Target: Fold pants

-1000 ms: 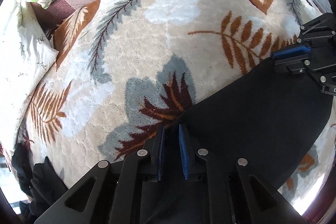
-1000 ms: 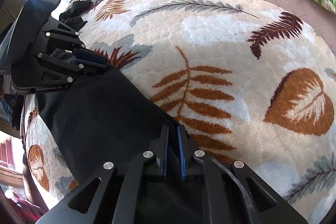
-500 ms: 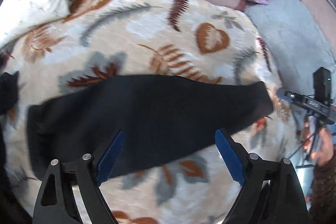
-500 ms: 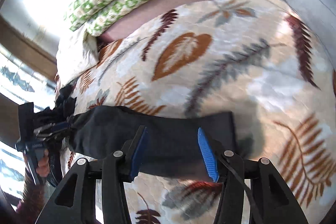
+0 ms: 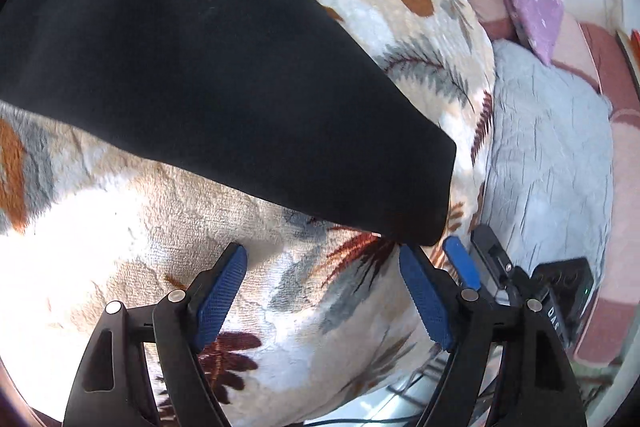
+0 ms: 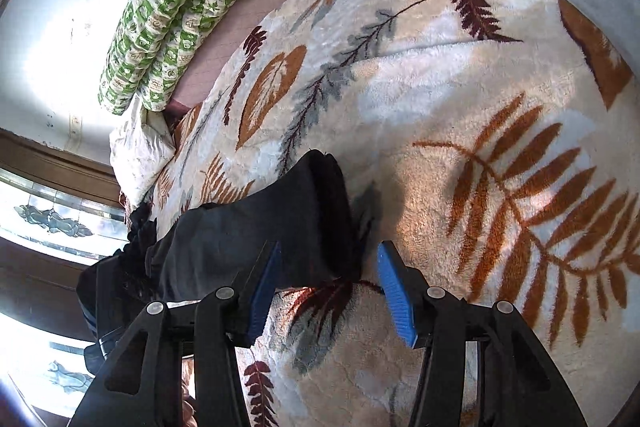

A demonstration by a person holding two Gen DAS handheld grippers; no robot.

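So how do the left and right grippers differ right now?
The left gripper has wider jaws, now closing, over bare blanket; the right gripper has narrower, steady jaws. The pants' end lies just beyond the left one's right pad; the right one's left pad overlaps the pants. Neither grips anything.

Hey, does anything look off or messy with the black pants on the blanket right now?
Nothing stands out. The black pants lie flat as one long band on the leaf-print blanket, with no visible bunching, spills or damage.

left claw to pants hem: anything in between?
Nothing. In the left wrist view only bare leaf-print blanket lies between the closing left claw and the black pants.
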